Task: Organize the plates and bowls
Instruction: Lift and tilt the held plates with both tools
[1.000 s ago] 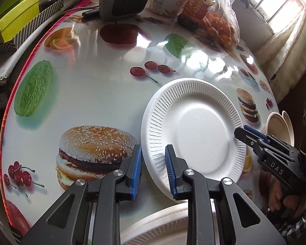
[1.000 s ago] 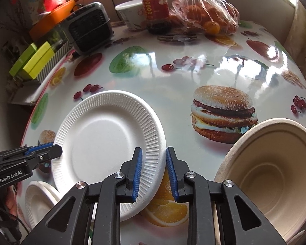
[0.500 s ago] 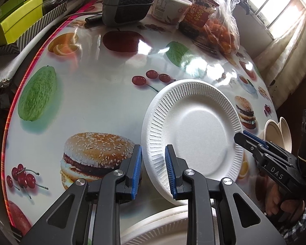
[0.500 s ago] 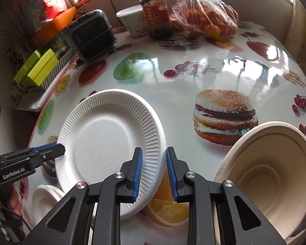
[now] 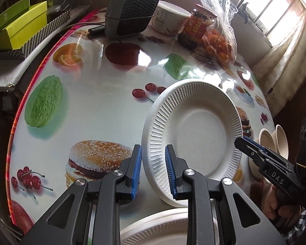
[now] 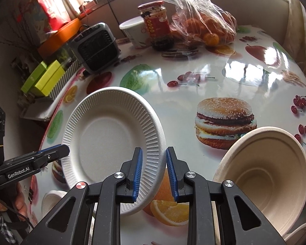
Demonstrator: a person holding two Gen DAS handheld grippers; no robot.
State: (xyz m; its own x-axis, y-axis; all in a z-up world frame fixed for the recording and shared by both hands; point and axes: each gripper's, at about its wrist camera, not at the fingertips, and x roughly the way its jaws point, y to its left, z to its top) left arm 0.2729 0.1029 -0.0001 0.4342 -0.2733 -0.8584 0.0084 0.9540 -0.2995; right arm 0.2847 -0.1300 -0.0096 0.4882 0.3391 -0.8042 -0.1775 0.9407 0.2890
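Evidently the plate-stacking step is in hand. The left gripper [image 5: 153, 171] is pinched narrowly on the left rim of a white paper plate [image 5: 195, 130], which is tilted up off the table [image 5: 104, 106] near its near edge. The right gripper [image 6: 154, 173] is clamped just as narrowly on the plate's opposite rim. The next move probably calls for lowering it squarely onto the second paper plate [image 5: 163, 224], which lies at the near edge just below, then letting go with both. Counted: two paper plates, and two beige pulp bowls [image 6: 265, 173] at the near right edge; more may be hidden.
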